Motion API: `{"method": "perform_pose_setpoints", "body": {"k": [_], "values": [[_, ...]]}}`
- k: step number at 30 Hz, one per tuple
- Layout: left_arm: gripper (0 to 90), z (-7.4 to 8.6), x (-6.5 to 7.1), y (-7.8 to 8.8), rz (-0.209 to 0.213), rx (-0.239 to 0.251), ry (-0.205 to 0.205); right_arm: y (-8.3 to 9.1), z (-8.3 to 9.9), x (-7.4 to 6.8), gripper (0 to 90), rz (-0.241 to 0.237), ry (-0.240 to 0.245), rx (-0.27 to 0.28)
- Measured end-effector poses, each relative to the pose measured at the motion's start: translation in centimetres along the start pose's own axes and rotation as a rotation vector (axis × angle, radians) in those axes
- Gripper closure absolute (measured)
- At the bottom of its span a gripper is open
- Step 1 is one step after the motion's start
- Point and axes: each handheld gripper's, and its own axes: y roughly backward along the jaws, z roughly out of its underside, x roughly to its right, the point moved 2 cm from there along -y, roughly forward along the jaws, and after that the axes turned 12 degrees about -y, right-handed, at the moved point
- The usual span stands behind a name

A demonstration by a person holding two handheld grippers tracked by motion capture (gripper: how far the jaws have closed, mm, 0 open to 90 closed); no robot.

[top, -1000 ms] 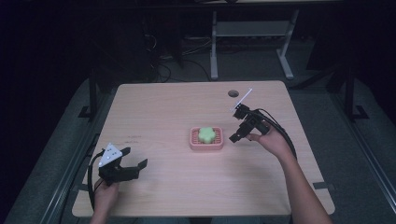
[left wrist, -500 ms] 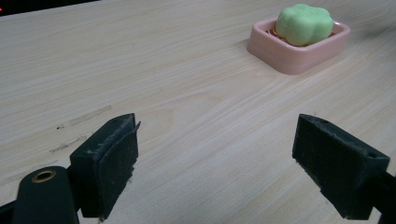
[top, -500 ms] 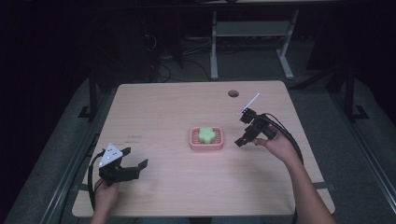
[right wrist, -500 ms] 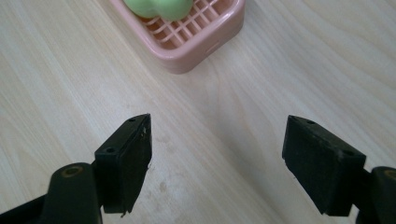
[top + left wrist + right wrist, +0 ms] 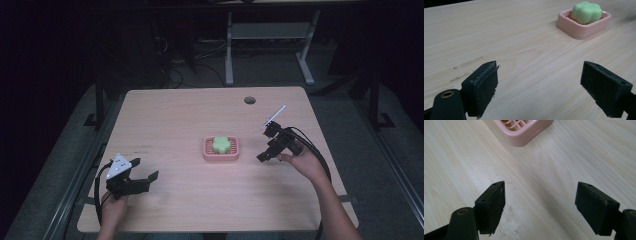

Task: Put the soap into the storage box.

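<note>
A pink soap dish [image 5: 221,155] sits at the middle of the table, with a green flower-shaped soap [image 5: 220,144] lying in it. The left gripper view has the dish [image 5: 584,30] and soap [image 5: 586,12] at its upper right, far off. My left gripper [image 5: 146,176] rests near the table's front left, open and empty; its jaws [image 5: 540,87] stand wide apart over bare wood. To the right of the dish my right gripper [image 5: 265,152] hangs open, a short way from it. A corner of the dish [image 5: 524,131] lies beyond its spread jaws [image 5: 540,206].
The wooden table [image 5: 190,115] has a round cable hole [image 5: 249,100] at the back right. Black cables trail from both grippers. A white-framed desk [image 5: 270,30] stands behind the table on the dark floor.
My right gripper has drawn back from beside the dish, toward the right and the front edge. The left gripper has stayed put.
</note>
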Motion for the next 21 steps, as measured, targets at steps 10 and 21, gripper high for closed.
{"method": "perform_pose_setpoints", "body": {"k": [10, 21], "values": [[14.1, 0.0, 0.0, 0.0, 0.003, -0.003, -0.002, -0.3, 1.5, 0.1, 24.0, -0.001, -0.007, 0.007], [14.1, 0.0, 0.1, -0.1, 0.002, -0.005, -0.002, -0.5, 3.2, 0.7, 24.0, -0.013, -0.026, 0.019]]}}
